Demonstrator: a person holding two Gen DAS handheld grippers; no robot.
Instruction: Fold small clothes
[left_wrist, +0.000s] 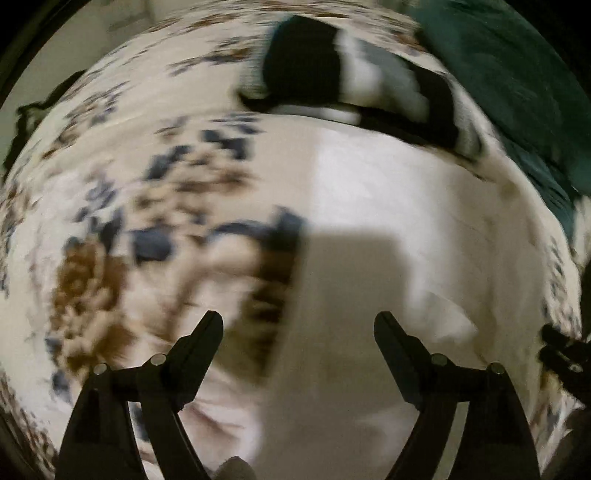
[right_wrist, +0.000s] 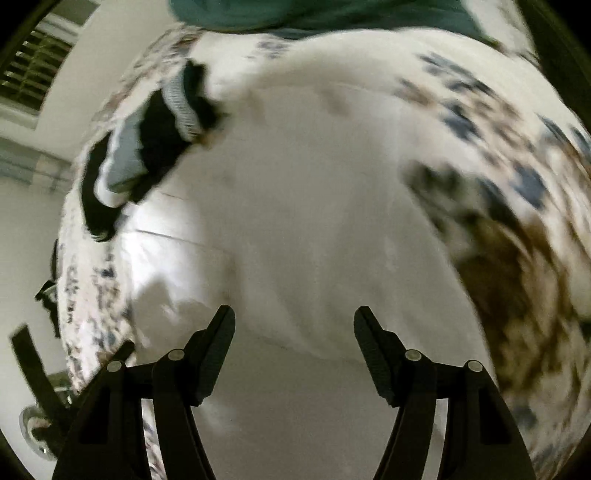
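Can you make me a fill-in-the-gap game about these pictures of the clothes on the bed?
1. Both grippers, the left gripper and the right gripper, have jaws that are ____.
2. The cloth right under both grippers is plain ____.
3. The bedspread has a ____ pattern in brown and blue.
4. The dark pile lies next to a ____ cloth.

Missing words: open; white; flower; green
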